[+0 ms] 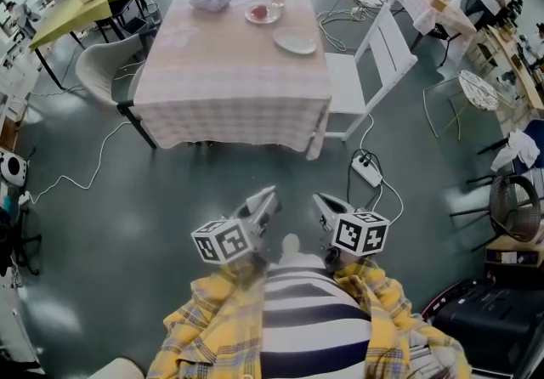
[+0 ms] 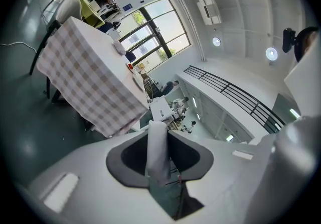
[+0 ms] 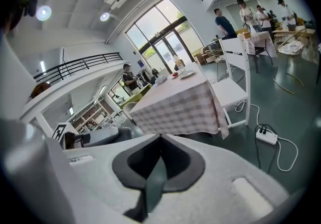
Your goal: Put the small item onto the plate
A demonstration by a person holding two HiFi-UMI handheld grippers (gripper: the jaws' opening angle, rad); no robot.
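The left gripper [image 1: 262, 204] stands narrow on a pale item [image 2: 156, 147], it seems, though the view is poor. The right gripper [image 1: 324, 206] is closed and empty. The plate [image 1: 295, 42] lies far ahead on the table [image 1: 229, 80], slightly to the right.
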